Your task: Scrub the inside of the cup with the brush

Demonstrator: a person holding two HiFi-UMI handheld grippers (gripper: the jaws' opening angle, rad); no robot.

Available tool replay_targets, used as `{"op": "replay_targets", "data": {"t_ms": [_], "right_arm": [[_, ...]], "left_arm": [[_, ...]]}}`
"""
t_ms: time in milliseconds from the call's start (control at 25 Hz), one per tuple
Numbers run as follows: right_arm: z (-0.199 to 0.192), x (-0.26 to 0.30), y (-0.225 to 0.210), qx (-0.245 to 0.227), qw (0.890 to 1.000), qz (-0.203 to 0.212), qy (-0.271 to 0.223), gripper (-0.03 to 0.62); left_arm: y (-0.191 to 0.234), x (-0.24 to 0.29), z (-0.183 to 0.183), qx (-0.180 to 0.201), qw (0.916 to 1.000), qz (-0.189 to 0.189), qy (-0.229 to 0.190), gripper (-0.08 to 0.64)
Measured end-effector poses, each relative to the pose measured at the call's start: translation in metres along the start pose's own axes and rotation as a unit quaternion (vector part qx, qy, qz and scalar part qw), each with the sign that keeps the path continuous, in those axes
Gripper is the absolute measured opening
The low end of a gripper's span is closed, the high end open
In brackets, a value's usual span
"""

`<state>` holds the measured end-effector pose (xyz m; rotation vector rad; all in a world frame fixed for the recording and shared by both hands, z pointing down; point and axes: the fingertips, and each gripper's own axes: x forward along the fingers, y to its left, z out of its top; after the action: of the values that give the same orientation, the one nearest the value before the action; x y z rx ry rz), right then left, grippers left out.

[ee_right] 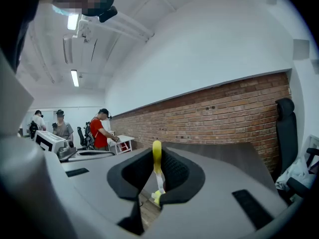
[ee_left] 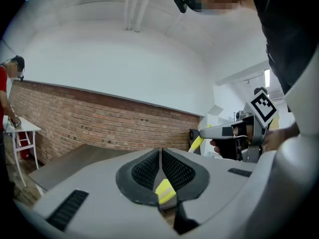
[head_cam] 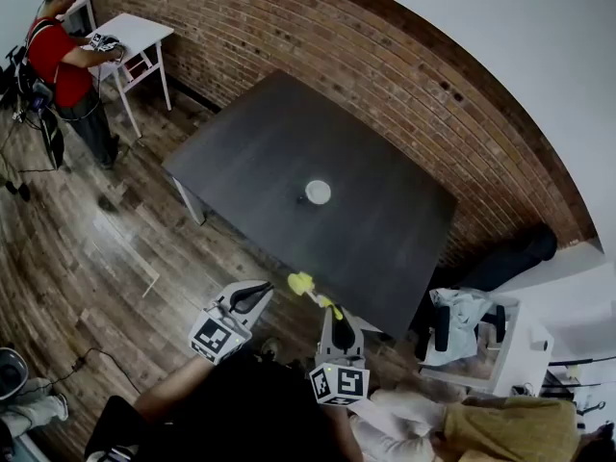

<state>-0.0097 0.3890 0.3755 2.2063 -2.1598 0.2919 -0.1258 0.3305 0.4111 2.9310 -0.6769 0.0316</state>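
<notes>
A small white cup (head_cam: pixel 318 192) stands near the middle of the dark table (head_cam: pixel 250 152), well away from both grippers. My right gripper (head_cam: pixel 337 318) hovers at the table's near edge, shut on the handle of a yellow brush (head_cam: pixel 303 284) whose head points up and to the left. In the right gripper view the brush handle (ee_right: pixel 157 158) runs upright between the closed jaws of the right gripper (ee_right: pixel 157 156). My left gripper (head_cam: pixel 258 295) is held beside the brush head, over the floor, with its jaws together. The left gripper (ee_left: pixel 160 156) looks along the table towards the brick wall, with a small yellow bit low in its seam.
A person in a red top (head_cam: pixel 60 56) stands at a white side table (head_cam: pixel 135 32) at the far left. A brick wall (head_cam: pixel 385 75) runs behind the dark table. A chair with clothes (head_cam: pixel 462 320) and white furniture are at the right; wooden floor (head_cam: pixel 87 258) lies to the left.
</notes>
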Motion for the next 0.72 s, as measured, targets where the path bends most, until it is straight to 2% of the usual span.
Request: {"op": "replay_targets", "data": {"t_ms": [280,720], "right_arm": [[0.001,0.004,0.011,0.003,1.0,-0.004,-0.005,0.063],[-0.006,0.018,0.041,-0.003,0.999,-0.036,-0.005,0.063]], "left_arm": [[0.013,-0.009,-0.003,0.0,1.0,-0.003,0.0,0.044],[0.045,-0.026,-0.015,-0.003,0.9996,-0.029,0.001,0.044]]}}
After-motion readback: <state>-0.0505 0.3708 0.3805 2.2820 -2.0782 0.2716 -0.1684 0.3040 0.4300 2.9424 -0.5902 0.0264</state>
